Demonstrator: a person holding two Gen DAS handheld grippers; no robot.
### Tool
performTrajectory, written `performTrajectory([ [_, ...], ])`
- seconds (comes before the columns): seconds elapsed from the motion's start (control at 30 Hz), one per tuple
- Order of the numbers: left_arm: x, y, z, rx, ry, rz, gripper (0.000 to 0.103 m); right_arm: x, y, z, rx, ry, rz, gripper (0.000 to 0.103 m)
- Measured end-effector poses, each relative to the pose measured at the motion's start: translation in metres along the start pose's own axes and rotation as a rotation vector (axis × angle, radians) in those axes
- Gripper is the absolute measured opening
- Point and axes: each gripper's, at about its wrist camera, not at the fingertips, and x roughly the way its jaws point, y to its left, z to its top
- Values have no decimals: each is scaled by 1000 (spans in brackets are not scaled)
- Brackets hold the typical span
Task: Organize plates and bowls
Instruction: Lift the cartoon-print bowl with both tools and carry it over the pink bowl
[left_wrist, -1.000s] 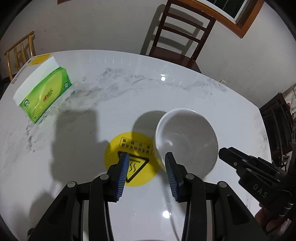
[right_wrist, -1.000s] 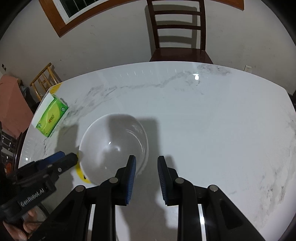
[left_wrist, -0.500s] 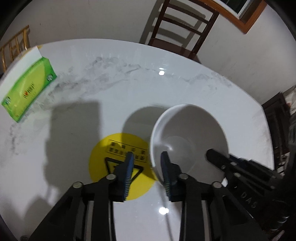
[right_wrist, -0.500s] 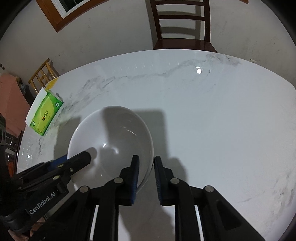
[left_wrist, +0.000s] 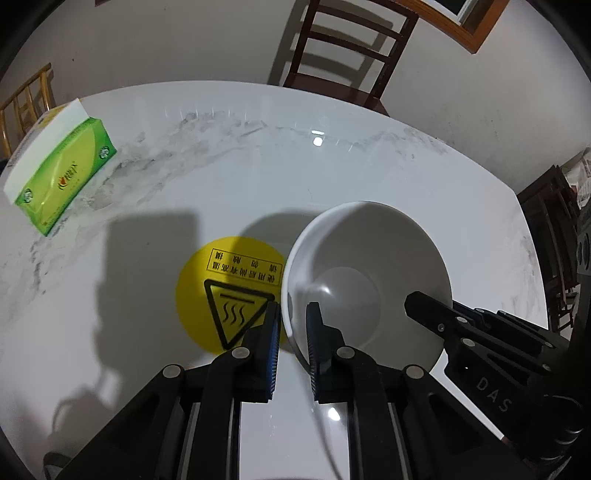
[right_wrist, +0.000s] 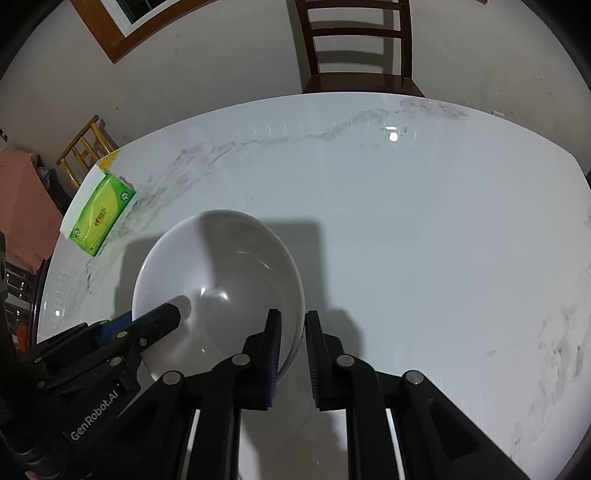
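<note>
A white bowl (left_wrist: 369, 280) stands on the white marble table (left_wrist: 221, 155), next to a round yellow warning sticker (left_wrist: 221, 280). My left gripper (left_wrist: 292, 321) straddles the bowl's left rim, one pad outside over the sticker and one inside, its jaws closing onto the rim. In the right wrist view the same bowl (right_wrist: 221, 266) has my right gripper (right_wrist: 292, 325) on its right rim, one pad inside and one outside, jaws closing too. Each gripper shows in the other's view: the right one (left_wrist: 417, 301) and the left one (right_wrist: 173, 314), both over the bowl.
A green and white tissue box (left_wrist: 62, 173) lies at the table's far left, also seen as the tissue box (right_wrist: 99, 214). A dark wooden chair (right_wrist: 358, 44) stands behind the far edge. A yellow wooden chair (right_wrist: 81, 144) is off to the left.
Both grippers have come down onto the bowl and narrowed from wide open until the rim sits between their pads. The bowl now looms larger in both views.
</note>
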Motion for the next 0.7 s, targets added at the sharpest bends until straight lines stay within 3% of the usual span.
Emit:
performTrajectory([
  [0.7,-97,-21,-48,66,-60,16,11,-104,28,-55,-40,-53,-17,14],
])
